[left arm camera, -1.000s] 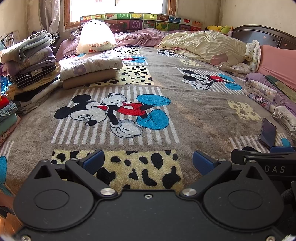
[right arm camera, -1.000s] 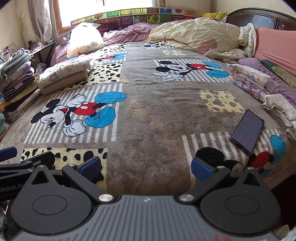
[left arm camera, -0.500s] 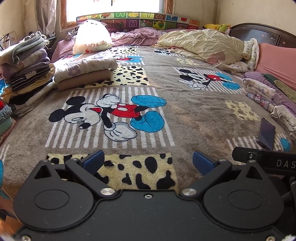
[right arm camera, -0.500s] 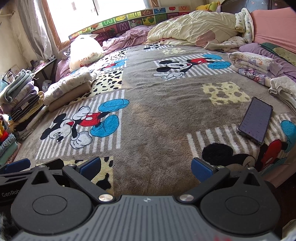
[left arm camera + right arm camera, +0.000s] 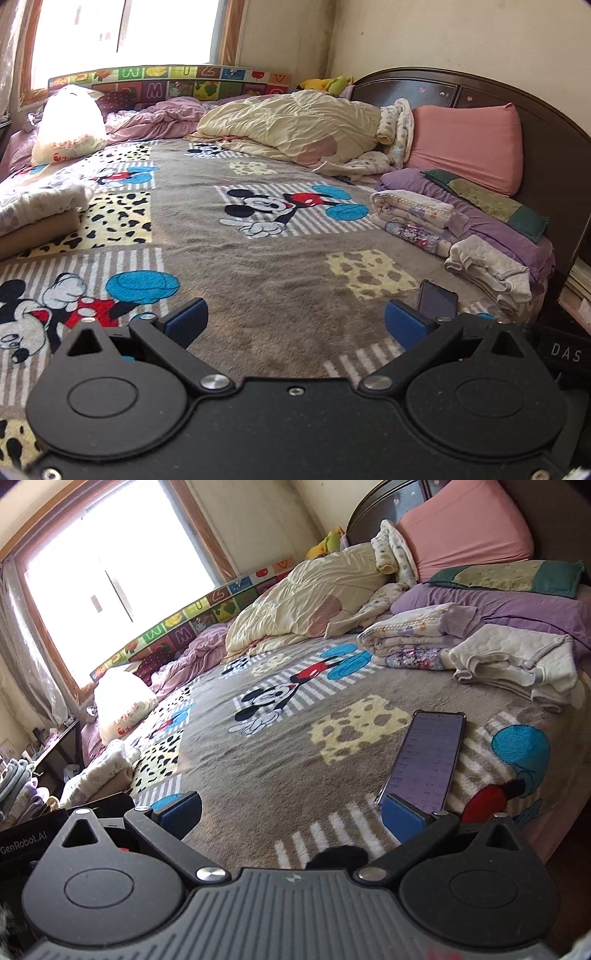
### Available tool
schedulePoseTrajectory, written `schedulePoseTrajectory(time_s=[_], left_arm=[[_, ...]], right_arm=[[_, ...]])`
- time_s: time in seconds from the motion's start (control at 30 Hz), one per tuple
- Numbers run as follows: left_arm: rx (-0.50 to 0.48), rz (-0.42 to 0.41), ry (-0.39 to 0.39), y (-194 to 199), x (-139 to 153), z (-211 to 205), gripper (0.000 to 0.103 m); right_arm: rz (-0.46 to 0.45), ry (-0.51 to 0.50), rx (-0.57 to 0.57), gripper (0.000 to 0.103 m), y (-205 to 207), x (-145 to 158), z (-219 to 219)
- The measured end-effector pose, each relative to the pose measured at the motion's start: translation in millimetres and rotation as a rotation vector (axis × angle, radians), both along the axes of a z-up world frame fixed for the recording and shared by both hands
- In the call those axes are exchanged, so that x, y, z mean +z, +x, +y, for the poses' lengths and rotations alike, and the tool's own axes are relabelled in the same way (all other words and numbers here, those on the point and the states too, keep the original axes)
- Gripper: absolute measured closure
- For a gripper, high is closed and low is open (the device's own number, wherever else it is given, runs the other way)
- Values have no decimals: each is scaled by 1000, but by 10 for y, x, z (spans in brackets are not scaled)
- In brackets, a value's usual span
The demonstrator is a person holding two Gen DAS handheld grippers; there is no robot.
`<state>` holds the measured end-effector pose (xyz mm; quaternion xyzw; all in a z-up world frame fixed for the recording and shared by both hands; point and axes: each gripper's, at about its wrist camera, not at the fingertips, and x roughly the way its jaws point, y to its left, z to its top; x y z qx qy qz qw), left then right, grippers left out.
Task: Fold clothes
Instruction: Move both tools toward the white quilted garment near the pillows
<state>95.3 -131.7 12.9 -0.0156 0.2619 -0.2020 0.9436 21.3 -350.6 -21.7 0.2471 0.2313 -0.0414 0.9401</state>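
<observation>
Both claws shown at approach stage, no garment yet in hand. Left claw (image 5: 293, 319) hung w/ blue pads spread wide, nothing between them, above the bare grey blanket (image 5: 258, 266) of the bed; right claw (image 5: 290, 818) likewise spread and empty, low over the blanket's near edge, its right pad just beside the phone (image 5: 424, 757) lying screen-up. Clothes sat toward the bed's right side, near the headboard: a cream quilted garment (image 5: 517, 661) loosely bunched at the edge, w/ a rolled floral bundle (image 5: 406, 631) just beyond it, touching the purple bedding (image 5: 517, 602). A further stack, cream over tan (image 5: 33, 218), lay at the far left and looked already folded. Judged step: selecting/reaching for next item to fold, prob. the cream quilted garment, since both views faced that side. Next move would call for carrying one claw past the phone w/o knocking it, closing on a hem or corner, then dragging the piece onto the open middle of the blanket to spread flat before folding.
</observation>
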Motion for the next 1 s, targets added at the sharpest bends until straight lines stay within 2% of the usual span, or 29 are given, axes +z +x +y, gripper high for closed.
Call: schedulePoseTrajectory(time_s=[0.13, 0.2, 0.3, 0.37, 0.43, 0.6, 0.67, 0.73, 0.8, 0.93, 1.0], left_arm=[[-189, 69, -23, 335, -40, -556, 0], [-239, 47, -16, 432, -63, -826, 0], [-317, 40, 0, 594, -107, -1263, 2], [-369, 22, 10, 682, -161, -1534, 3], [-408, 1, 10, 788, -238, -1817, 13], [-517, -23, 26, 1025, -424, -2450, 22], [-536, -17, 48, 1126, -513, -2665, 27], [-553, -13, 61, 1242, -608, -2873, 34], [-562, -20, 86, 1330, -690, -3046, 36], [-570, -46, 127, 1464, -817, -3321, 40], [-577, -61, 146, 1520, -861, -3467, 40]], right_arm=[[-129, 12, -112, 0, -83, -122, -565], [-166, -5, -182, 0, -117, -172, -835], [-171, -61, -284, 0, -148, -236, -1224], [-156, -78, -307, 0, -139, -296, -1489], [-139, -73, -338, 0, -119, -389, -1757], [-118, -132, -400, 1, -45, -640, -2233], [-98, -194, -404, 9, 16, -710, -2339], [-62, -266, -398, 29, 111, -764, -2413], [-23, -332, -390, 37, 215, -821, -2462], [31, -412, -389, 40, 376, -932, -2518], [53, -407, -403, 40, 423, -983, -2559]])
